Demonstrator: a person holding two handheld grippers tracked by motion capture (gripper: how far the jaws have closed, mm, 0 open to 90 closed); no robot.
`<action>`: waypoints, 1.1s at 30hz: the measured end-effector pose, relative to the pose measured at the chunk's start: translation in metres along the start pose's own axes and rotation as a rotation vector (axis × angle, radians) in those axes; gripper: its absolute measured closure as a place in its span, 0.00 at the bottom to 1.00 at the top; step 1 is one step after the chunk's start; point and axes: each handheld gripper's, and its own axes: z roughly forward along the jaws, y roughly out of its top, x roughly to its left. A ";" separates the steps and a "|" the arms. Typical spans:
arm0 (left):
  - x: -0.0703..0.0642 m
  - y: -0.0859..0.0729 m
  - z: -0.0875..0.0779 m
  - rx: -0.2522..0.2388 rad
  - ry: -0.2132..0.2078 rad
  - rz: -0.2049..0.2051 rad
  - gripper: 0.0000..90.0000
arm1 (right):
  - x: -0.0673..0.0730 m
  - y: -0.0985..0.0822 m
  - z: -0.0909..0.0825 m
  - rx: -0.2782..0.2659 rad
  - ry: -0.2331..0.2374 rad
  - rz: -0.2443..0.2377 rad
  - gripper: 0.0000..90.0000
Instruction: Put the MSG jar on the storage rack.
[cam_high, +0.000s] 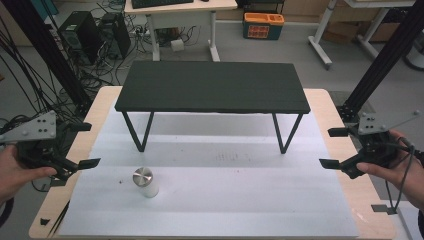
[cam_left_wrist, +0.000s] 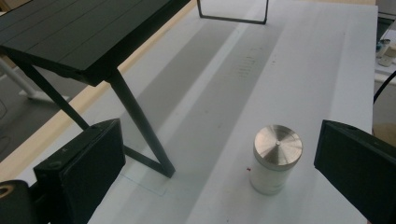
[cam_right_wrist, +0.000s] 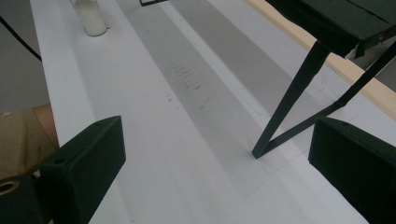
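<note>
High view: a white jar with a metal lid (cam_high: 145, 182) stands upright on the white mat (cam_high: 240, 200), in front of the left legs of a black bench (cam_high: 212, 87).
Left gripper (cam_high: 86, 145): jaws spread wide, nothing between them, held at the mat's left edge.
Right gripper (cam_high: 334, 147): jaws likewise spread and empty, at the mat's right edge.
Nearer hand: the left; the jar sits near it, just to its right, and well apart from the right gripper across the mat.
Long axis: vertical, so a level pinch around the body looks the likely approach.
Left gripper view: the jar (cam_left_wrist: 276, 158) lies ahead, right of centre between the jaws, lid face plain.
Right gripper view: the jar (cam_right_wrist: 89, 17) stands far off, its top cropped; the bench leg (cam_right_wrist: 289, 100) looms close.
</note>
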 end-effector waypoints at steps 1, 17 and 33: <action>0.000 -0.001 0.000 -0.003 -0.003 0.002 0.02 | 0.000 0.000 -0.001 -0.003 0.000 -0.002 0.04; -0.003 -0.010 0.016 0.020 -0.036 0.014 0.02 | 0.005 0.002 0.000 0.007 0.005 -0.007 0.04; -0.006 -0.025 0.062 0.033 -0.112 0.017 0.02 | 0.008 -0.001 0.001 0.011 0.016 0.002 0.05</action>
